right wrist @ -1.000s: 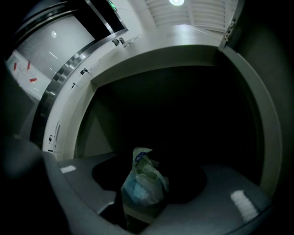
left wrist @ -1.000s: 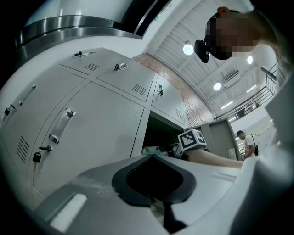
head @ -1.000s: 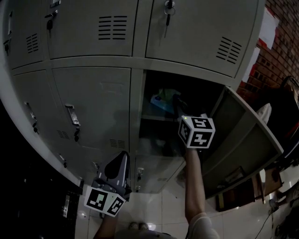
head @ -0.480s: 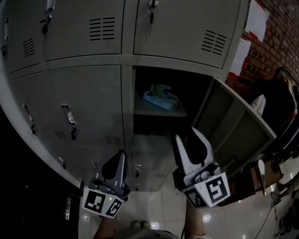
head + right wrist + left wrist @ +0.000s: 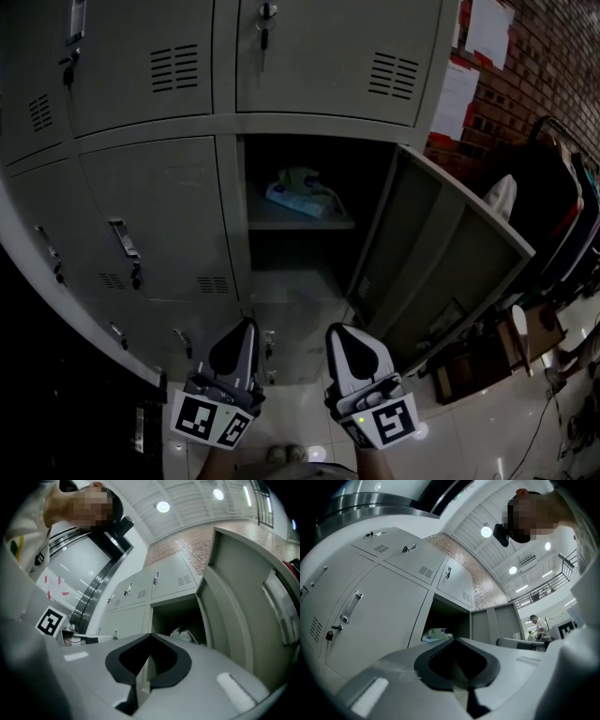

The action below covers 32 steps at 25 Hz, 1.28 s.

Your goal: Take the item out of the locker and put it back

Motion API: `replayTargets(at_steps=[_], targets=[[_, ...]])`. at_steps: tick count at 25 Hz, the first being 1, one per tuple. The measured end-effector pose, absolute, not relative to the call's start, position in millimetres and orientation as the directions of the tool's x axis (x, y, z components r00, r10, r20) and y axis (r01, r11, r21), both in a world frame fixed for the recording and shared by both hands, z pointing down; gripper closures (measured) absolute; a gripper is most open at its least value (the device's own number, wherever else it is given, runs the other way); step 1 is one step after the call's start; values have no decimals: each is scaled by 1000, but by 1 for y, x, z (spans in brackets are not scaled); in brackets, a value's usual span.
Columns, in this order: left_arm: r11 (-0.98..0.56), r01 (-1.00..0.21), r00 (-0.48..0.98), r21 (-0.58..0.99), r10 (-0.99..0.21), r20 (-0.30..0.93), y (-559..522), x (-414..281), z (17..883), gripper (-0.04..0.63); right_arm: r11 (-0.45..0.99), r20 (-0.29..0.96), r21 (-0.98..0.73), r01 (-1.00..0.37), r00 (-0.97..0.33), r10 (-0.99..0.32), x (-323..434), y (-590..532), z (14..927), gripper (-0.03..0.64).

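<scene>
The left gripper (image 5: 245, 325) and right gripper (image 5: 336, 331) were held side by side, jaws fully closed and empty, since nothing needed gripping. The item (image 5: 295, 194) lay in the open locker (image 5: 232, 216), ahead of and above both grippers and well apart from them, which suggested its return was complete.

The head view is dim and underexposed. The bank of grey steel lockers (image 5: 159, 206) reads as flat, murky grey, the open compartment (image 5: 309, 159) sinks to near black inside, and the glossy white tiled floor (image 5: 291, 403) carries small pale reflections. Its corners are vignetted black, and straight locker edges bow outwards. Both gripper views are far brighter, lit from above by round white ceiling lamps (image 5: 486, 531) that bloom slightly. Black rims close those frames, lines curve strongly, and the near shells of the left gripper (image 5: 454, 641) and right gripper (image 5: 150, 635) are soft and out of focus.
</scene>
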State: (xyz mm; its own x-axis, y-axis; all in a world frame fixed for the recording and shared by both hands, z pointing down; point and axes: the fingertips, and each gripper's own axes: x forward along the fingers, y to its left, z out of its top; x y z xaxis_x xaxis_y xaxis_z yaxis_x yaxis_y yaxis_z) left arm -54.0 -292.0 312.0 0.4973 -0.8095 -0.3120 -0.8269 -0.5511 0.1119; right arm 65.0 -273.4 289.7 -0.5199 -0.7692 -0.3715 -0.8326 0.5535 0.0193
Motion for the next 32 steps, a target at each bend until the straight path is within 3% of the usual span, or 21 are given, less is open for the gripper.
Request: replayTargets(at_steps=[16,25,32], targets=[[-540,-828,483,148,-823,-299,-244,-48,343,592,591,-373,-111,-799,-518,-770,86,-225,314,615],[-560,-819,504,128,-808,-306,-108,-61,361,592,614,-360,-174,-770,-530,-768,61,-102,343,615],[-582,-806,521,106,-783,-340,58,-89,352,592,632,-355,-149,-760,-556,-752,17,62,338,614]])
